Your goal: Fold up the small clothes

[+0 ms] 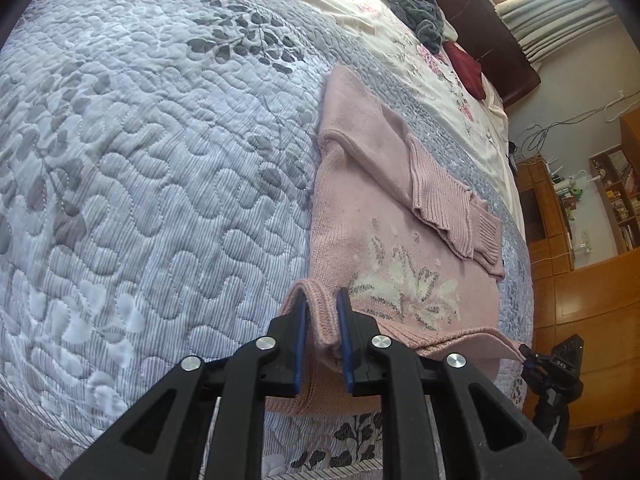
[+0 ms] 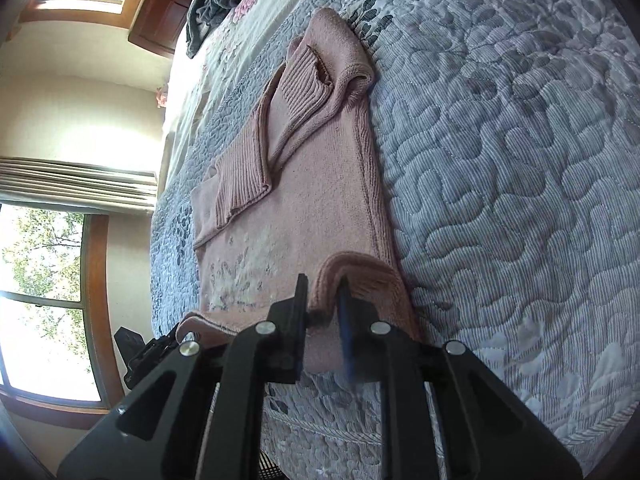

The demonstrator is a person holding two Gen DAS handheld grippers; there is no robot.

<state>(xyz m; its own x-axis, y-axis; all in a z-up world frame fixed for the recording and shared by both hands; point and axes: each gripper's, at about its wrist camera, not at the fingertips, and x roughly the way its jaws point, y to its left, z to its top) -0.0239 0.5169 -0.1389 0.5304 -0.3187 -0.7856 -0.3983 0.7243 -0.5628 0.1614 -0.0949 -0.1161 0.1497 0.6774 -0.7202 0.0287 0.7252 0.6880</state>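
Left wrist: grey garment point(image 1: 420, 12) beyond pink sweater point(image 1: 384, 208)

Sweater point(image 1: 384, 216) hem: partly hidden behind gripper fingers point(image 1: 301, 320).
Shelf point(image 1: 618, 196) items: too small to tell.
Quilt point(image 2: 520, 160): cut off by frame edges.

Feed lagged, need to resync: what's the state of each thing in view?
Left gripper: shut on pink sweater's hem corner.
Right gripper: shut on the other hem corner.
Pink sweater: flat on quilt, sleeves folded in, hem lifted.
Grey garment: crumpled, unfolded.
Dark red garment: bunched.
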